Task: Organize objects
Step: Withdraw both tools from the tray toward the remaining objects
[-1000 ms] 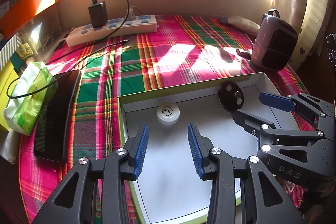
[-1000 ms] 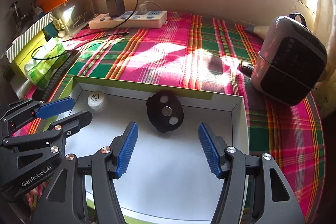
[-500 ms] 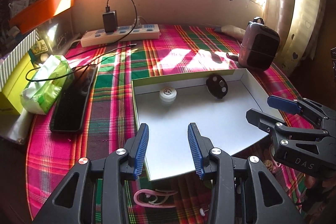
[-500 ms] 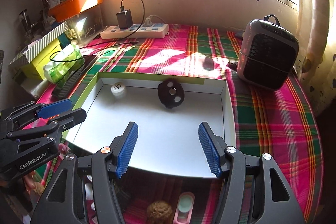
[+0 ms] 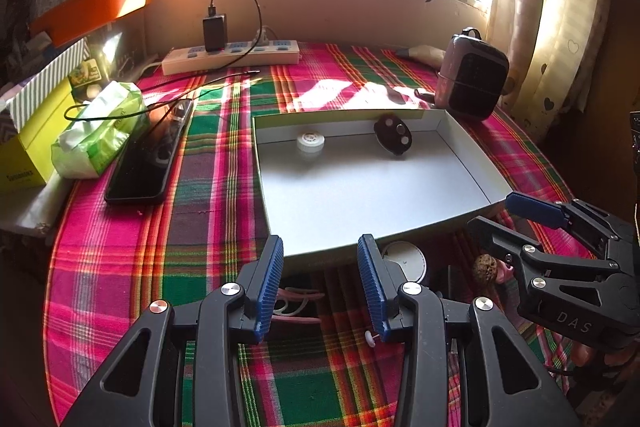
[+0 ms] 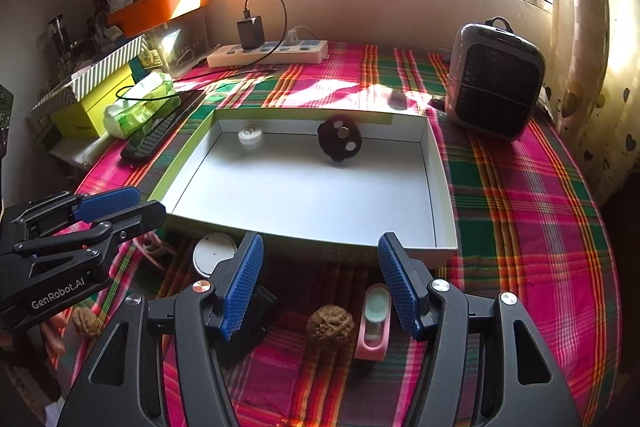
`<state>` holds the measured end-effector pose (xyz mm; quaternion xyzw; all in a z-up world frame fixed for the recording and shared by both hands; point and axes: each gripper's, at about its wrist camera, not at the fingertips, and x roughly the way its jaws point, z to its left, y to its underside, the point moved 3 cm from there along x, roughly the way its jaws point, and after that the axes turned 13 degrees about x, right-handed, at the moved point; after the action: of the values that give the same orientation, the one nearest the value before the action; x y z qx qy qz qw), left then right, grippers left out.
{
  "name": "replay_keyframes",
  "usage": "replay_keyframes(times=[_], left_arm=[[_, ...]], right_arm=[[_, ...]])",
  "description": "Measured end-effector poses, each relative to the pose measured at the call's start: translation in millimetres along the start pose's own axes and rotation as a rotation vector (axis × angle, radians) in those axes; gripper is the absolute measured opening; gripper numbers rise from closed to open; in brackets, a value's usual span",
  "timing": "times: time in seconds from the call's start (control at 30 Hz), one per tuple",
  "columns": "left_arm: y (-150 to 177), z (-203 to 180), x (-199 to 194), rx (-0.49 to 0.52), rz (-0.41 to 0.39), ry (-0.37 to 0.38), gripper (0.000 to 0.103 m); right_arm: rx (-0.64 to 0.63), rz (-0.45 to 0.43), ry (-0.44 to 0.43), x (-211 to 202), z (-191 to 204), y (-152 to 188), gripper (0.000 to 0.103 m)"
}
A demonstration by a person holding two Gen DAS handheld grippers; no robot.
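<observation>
Centre of frame, both views: shallow white tray (image 6: 436, 163) on plaid cloth (image 6: 520, 195); white cap (image 6: 250, 136) and dark round disc (image 6: 340, 143) against its far wall. Lower frame, right wrist view: walnut (image 6: 330, 325), pink holder (image 6: 376, 323), white round lid (image 6: 214, 253) on cloth before tray. Left gripper (image 5: 320, 285) fingers spread, nothing between. Right gripper (image 6: 320, 283) fingers spread, empty. Heater (image 6: 496, 79) upper right.

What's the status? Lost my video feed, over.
Left gripper and right gripper open, empty. White cap and black disc in tray. Walnut loose in front. Nothing blocking.
</observation>
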<state>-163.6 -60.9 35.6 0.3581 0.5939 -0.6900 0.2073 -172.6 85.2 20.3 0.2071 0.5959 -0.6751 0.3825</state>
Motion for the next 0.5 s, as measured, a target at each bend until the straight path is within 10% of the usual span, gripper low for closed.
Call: replay_keyframes(times=[0.5], left_arm=[[43, 10, -30, -0.022, -0.01, -0.029, 0.037]], right_arm=[[0.006, 0.03, -0.035, -9, 6, 39, 0.061]])
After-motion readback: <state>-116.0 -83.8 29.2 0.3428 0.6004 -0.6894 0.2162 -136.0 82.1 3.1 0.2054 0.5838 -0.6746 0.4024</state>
